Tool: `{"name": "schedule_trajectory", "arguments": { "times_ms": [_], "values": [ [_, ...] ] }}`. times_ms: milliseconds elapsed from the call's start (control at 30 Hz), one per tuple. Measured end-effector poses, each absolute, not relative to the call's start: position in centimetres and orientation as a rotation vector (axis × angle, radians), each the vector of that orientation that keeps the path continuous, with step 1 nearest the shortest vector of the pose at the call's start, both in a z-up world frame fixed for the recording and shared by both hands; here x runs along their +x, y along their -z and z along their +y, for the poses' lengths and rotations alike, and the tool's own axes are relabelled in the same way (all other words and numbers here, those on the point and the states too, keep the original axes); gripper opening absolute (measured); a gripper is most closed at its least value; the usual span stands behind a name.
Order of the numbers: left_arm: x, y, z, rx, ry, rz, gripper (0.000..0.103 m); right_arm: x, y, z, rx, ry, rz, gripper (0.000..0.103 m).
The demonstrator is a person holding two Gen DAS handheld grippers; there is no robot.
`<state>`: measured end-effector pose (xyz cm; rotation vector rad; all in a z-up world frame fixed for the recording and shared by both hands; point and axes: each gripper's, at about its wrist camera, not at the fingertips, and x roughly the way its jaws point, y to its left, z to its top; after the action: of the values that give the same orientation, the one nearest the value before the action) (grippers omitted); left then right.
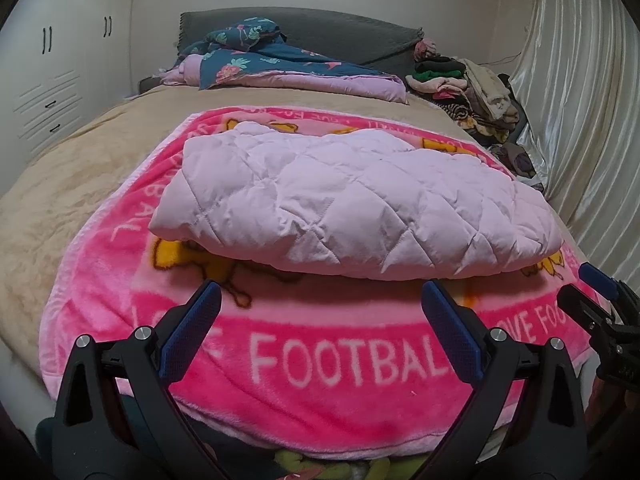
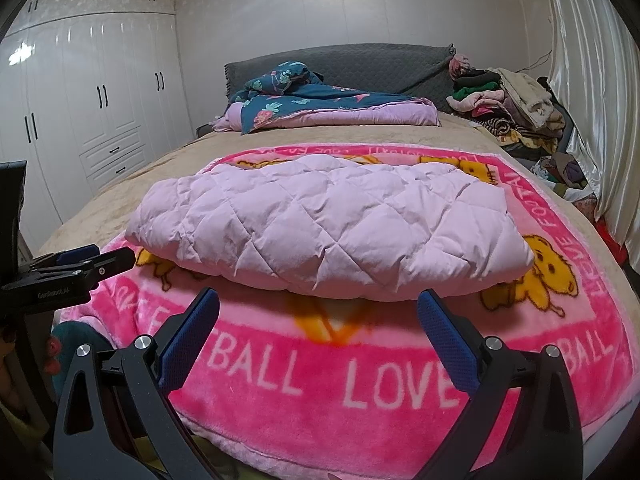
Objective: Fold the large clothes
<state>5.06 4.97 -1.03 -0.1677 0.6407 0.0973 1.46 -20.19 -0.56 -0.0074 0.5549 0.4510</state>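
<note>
A pale lilac quilted garment (image 1: 352, 204) (image 2: 328, 228) lies folded into a thick bundle on a pink "LOVE FOOTBALL" blanket (image 1: 320, 360) (image 2: 320, 376) spread over the bed. My left gripper (image 1: 320, 292) hovers open just short of the bundle's near edge, nothing between its blue pads. My right gripper (image 2: 318, 300) is also open and empty, facing the same near edge. In the left wrist view the right gripper (image 1: 592, 284) shows at the right border; in the right wrist view the left gripper (image 2: 100, 260) shows at the left border.
The bed has a beige cover (image 1: 80, 184). A blue floral duvet (image 2: 320, 108) lies by the grey headboard (image 2: 360, 64). A heap of clothes (image 2: 516, 104) sits at the far right corner beside a white curtain (image 2: 592, 80). White wardrobes (image 2: 80, 104) stand to the left.
</note>
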Motion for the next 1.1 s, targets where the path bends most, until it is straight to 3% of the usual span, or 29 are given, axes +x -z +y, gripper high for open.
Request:
{"name": "schedule_trajectory", "arguments": {
  "times_ms": [1100],
  "values": [
    [4.90, 0.89, 5.42, -0.165, -0.108, 0.644, 0.094, 1.63, 0.07, -19.95, -0.009, -0.449, 0.556, 0.099]
  ]
}}
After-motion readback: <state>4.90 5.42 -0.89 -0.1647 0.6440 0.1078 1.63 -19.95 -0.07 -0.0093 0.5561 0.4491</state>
